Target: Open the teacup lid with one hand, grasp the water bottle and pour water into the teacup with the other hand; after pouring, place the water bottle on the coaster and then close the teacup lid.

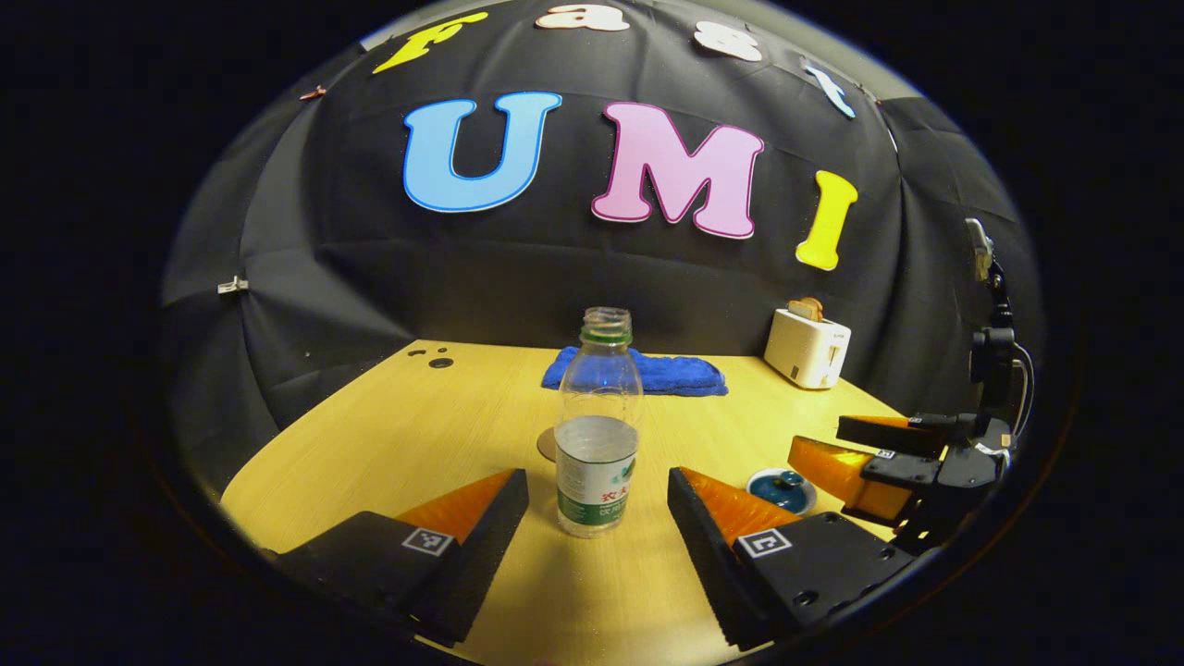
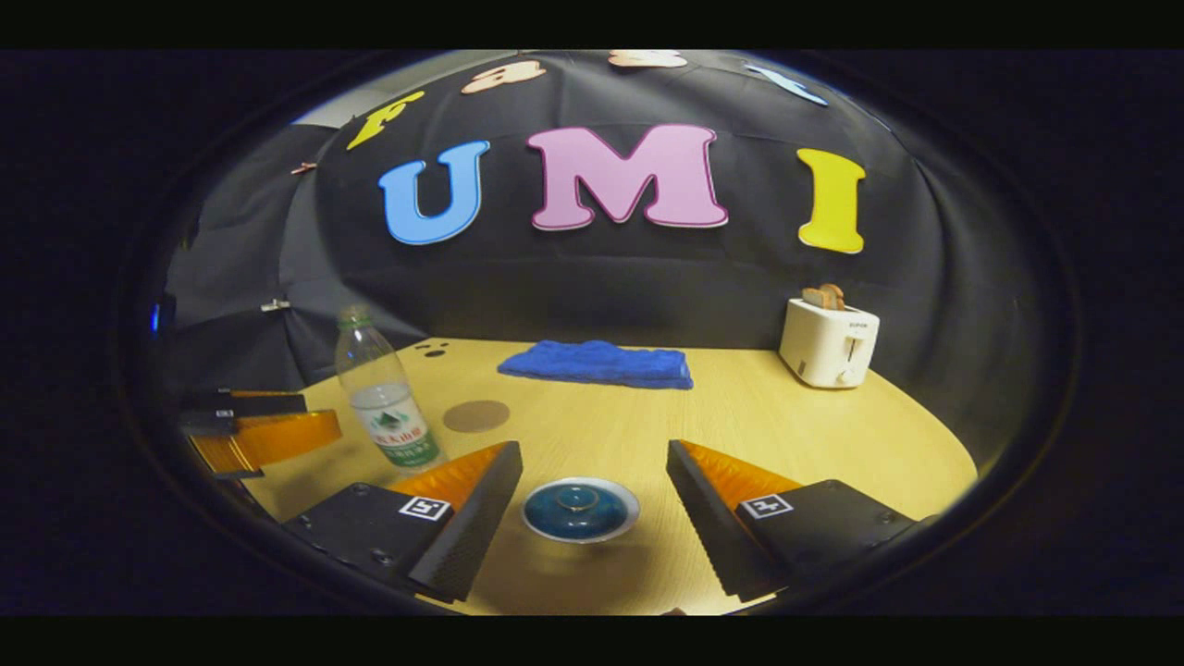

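Thin clear plastic bottle [image 1: 598, 435], uncapped, roughly half full of water: light, a bit slippery, likely to dent and slop under a hard squeeze. Best taken around the labelled lower body, where the water keeps the wall firm. Stands upright on the table [image 1: 388, 435], just in front of the round coaster [image 2: 475, 415].

Teacup [image 2: 580, 510] with its lid on: glazed, hard, breakable (small knob on top looks the only real hold for lifting the lid).

Left gripper [image 1: 598, 504] low and level, fingers spread wide on either side of the bottle's base, touching nothing. Right gripper [image 2: 592, 504] tilted down over the teacup, fingers also wide apart, cup centred in the gap, no contact visible.

Blue towel and toaster far back, well apart from both.
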Available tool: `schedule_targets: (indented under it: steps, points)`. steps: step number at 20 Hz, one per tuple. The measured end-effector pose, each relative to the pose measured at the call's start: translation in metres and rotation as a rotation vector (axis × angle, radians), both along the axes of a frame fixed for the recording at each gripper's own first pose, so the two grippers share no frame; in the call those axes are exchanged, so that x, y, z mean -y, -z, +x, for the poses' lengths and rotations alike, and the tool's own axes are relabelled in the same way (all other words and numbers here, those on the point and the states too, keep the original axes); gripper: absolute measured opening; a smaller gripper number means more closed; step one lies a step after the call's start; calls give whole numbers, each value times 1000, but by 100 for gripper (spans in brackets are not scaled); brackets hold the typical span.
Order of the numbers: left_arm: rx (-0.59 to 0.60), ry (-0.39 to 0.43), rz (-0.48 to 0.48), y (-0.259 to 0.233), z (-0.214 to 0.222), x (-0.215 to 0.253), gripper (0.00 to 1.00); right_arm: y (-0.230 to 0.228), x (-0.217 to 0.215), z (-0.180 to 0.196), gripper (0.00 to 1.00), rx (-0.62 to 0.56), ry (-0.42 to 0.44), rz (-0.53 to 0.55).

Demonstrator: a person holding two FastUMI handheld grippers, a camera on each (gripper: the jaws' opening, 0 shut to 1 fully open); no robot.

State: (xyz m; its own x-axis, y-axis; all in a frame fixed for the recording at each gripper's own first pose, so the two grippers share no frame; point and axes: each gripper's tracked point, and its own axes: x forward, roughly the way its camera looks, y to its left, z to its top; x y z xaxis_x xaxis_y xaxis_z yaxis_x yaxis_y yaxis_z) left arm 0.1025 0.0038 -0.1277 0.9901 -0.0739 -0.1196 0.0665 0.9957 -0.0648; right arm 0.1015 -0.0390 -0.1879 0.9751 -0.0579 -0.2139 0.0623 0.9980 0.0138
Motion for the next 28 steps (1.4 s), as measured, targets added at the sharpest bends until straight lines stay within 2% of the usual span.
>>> schedule_targets:
  steps: [6, 10, 11, 12, 13, 15, 16, 17, 21, 25, 26, 27, 28]
  points:
    - [-5, -7, -23, 14, 12, -17, 95, 24, -5, 8, 97, 36, -18, 26]
    - [-29, 0, -14, 24, 8, -13, 95, 34, -9, 11, 92, 38, -40, 23]
    - [-31, 7, -14, 24, 7, -11, 95, 33, -10, 12, 84, 42, -37, 28]
    - [-30, 12, -12, 24, 7, -9, 95, 30, -11, 14, 81, 56, -36, 28]
    - [-29, 15, -8, 23, 9, -7, 95, 29, -10, 16, 67, 64, -32, 18]
    - [-24, 18, -2, 23, 8, -4, 95, 32, -12, 17, 65, 53, -44, 7]
    - [-21, 18, -1, 22, 8, -3, 95, 32, -15, 17, 67, 47, -53, 10]
    - [-18, 18, -1, 20, 8, -2, 95, 33, -17, 18, 56, 36, -61, 14]
    - [-17, 15, 14, 19, 8, -3, 95, 32, -17, 22, 42, 19, -71, 21]
    - [-12, 13, 31, 17, 8, -2, 95, 34, -20, 24, 35, -6, -104, 21]
    - [-12, 14, 36, 18, 8, -1, 95, 32, -16, 23, 30, -5, -98, 23]
    - [-15, 19, 44, 19, 10, 0, 95, 32, -16, 23, 33, -6, -98, 27]
    - [-18, 24, 54, 21, 10, 2, 95, 32, -18, 24, 31, -8, -104, 29]
